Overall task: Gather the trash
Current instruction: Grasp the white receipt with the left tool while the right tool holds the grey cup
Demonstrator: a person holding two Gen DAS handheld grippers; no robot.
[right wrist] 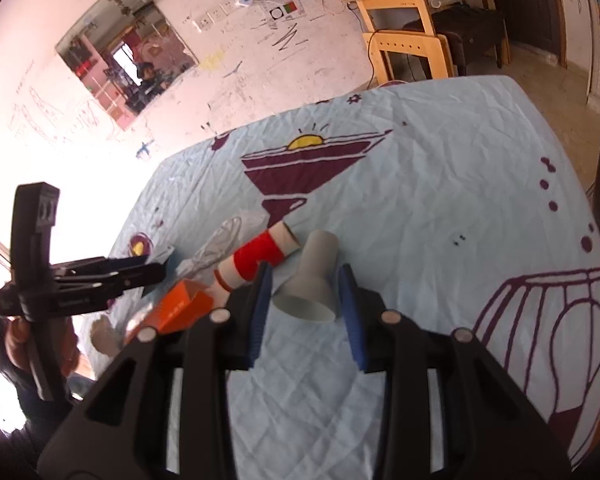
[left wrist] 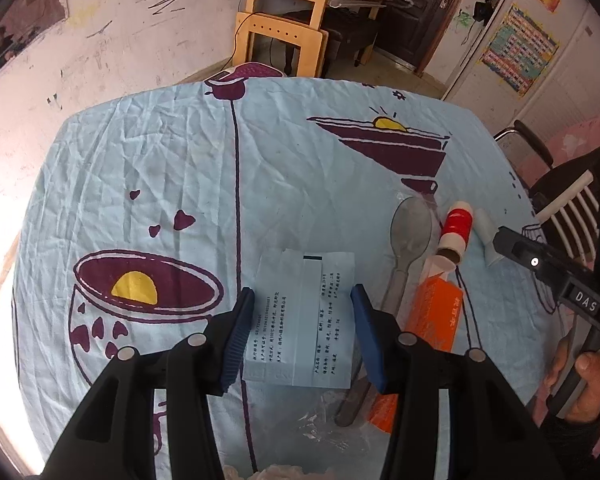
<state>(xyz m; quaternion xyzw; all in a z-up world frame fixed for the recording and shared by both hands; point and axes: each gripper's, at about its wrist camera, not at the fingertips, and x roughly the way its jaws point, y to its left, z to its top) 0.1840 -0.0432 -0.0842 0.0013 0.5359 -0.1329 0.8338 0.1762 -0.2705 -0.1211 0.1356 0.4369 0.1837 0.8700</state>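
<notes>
**Right gripper closed on the grey paper cup, left gripper around the printed packet**

In my right wrist view, my right gripper (right wrist: 304, 280) sits at the centre of the frame with its blue pads pressed against both sides of a squashed grey paper cup (right wrist: 310, 284), which lies on its side on the light blue tablecloth (right wrist: 440, 184). Just left of the cup lies a cardboard tube wrapped in red (right wrist: 256, 260), and lower left of that an orange box (right wrist: 182, 308). A clear plastic spoon wrapper (right wrist: 220, 246) shows above the box.

In my left wrist view, my left gripper (left wrist: 302, 308) is in the lower middle of the frame. Its blue fingers stand at either edge of a pale printed packet (left wrist: 300, 320); I cannot tell whether the pads press on it or whether it just lies on the cloth between them. To the right of the packet lies a grey spoon (left wrist: 410, 236), then the orange box (left wrist: 432, 320) and the red tube (left wrist: 456, 232). The grey cup (left wrist: 485, 232) is at the right, at the tip of my right gripper (left wrist: 496, 246).
</notes>
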